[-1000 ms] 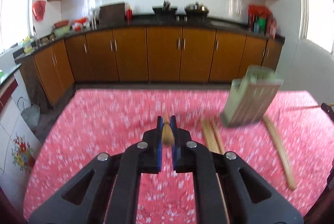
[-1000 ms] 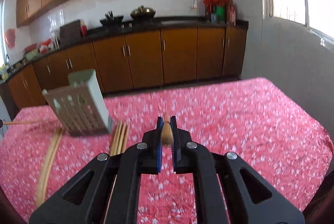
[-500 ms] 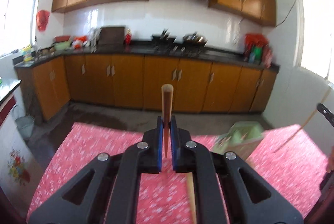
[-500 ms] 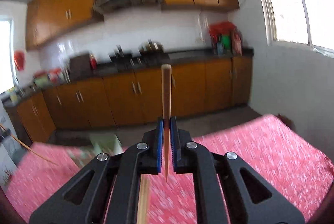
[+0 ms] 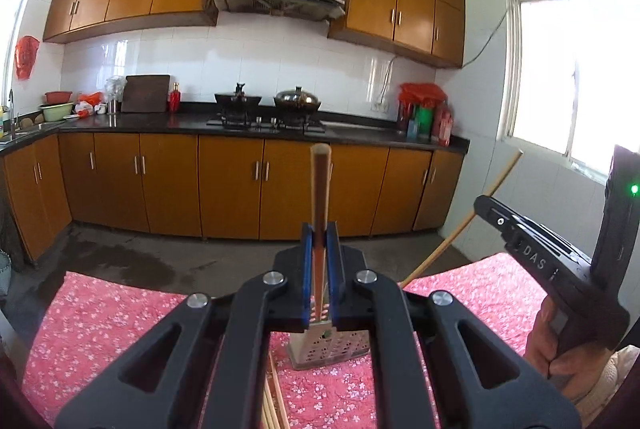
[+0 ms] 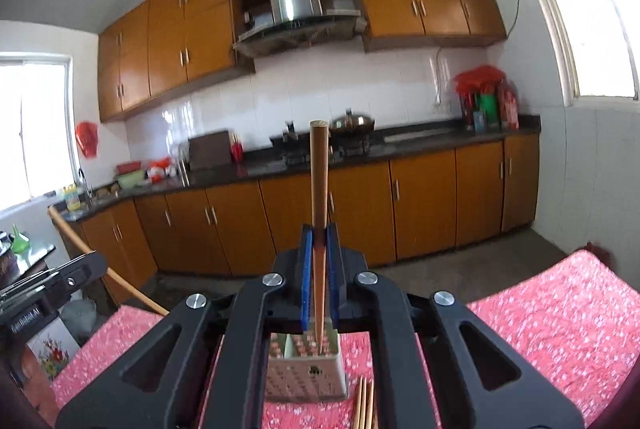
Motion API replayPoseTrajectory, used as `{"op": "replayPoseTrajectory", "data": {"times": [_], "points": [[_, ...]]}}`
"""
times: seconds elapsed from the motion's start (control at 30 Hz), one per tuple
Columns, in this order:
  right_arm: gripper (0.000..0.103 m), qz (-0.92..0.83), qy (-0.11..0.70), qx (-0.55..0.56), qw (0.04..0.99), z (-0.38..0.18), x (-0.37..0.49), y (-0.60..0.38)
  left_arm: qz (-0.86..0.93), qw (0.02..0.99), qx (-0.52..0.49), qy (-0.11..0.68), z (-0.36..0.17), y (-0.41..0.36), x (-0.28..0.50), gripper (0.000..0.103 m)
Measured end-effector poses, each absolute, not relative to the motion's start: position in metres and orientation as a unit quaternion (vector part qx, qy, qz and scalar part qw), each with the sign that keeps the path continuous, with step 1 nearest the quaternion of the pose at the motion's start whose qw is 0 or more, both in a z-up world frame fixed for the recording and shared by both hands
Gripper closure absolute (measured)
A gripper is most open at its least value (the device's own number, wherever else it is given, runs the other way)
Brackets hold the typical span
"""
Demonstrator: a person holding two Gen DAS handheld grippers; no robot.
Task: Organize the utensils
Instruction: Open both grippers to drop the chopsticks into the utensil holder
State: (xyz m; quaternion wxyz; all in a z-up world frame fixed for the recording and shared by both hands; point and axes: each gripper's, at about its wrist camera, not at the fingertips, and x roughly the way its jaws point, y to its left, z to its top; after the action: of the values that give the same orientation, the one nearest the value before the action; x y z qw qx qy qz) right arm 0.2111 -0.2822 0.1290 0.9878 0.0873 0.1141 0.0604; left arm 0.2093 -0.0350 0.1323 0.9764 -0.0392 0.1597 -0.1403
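My left gripper [image 5: 319, 241] is shut on a wooden chopstick [image 5: 320, 189] that stands upright, its lower tip over the pale perforated utensil holder [image 5: 332, 347] on the red floral table. My right gripper [image 6: 319, 241] is shut on another wooden chopstick [image 6: 319, 181], also upright, its thin tip pointing down into the open top of the utensil holder [image 6: 306, 375]. The right gripper and its chopstick [image 5: 460, 225] show at the right of the left wrist view. The left gripper's chopstick [image 6: 104, 265] shows at the left of the right wrist view.
Loose chopsticks [image 5: 272, 401] lie on the red floral tablecloth [image 5: 100, 321] left of the holder; in the right wrist view they [image 6: 365, 405] lie just right of it. Brown kitchen cabinets [image 5: 232, 185] and a dark counter stand beyond the table's far edge.
Both grippers have lifted their chopsticks off the table, tipped them upright and moved over the utensil holder. The two grippers have come close together.
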Motion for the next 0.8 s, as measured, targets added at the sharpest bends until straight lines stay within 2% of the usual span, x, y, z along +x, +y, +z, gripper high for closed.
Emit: {"op": "replayPoseTrajectory", "data": {"times": [0.2,0.27,0.33,0.37,0.6,0.67,0.77,0.8], "points": [[0.095,0.062,0.144,0.087,0.984,0.112,0.218,-0.275,-0.130,0.975,-0.035,0.178,0.106,-0.048,0.235,0.095],[0.091,0.068,0.149,0.086,0.983,0.111,0.218,-0.275,-0.124,0.974,-0.037,0.186,0.101,-0.047,0.238,0.093],[0.069,0.069,0.147,0.088,0.983,0.112,0.214,-0.277,-0.121,0.974,-0.044,0.186,0.101,-0.043,0.239,0.084],[0.066,0.068,0.141,0.088,0.984,0.113,0.211,-0.279,-0.120,0.975,-0.046,0.184,0.102,-0.040,0.236,0.077],[0.065,0.023,0.116,0.103,0.988,0.121,0.176,-0.314,-0.095,0.980,-0.081,0.157,0.116,-0.001,0.207,0.061],[0.065,0.004,0.138,0.105,0.985,0.107,0.173,-0.327,-0.076,0.981,-0.083,0.157,0.112,0.015,0.194,0.060],[0.065,-0.013,0.229,0.098,0.968,0.059,0.183,-0.342,-0.047,0.980,-0.071,0.180,0.090,0.034,0.183,0.059],[0.069,-0.008,0.267,0.096,0.959,0.037,0.188,-0.343,-0.041,0.978,-0.064,0.194,0.080,0.038,0.182,0.059]]}}
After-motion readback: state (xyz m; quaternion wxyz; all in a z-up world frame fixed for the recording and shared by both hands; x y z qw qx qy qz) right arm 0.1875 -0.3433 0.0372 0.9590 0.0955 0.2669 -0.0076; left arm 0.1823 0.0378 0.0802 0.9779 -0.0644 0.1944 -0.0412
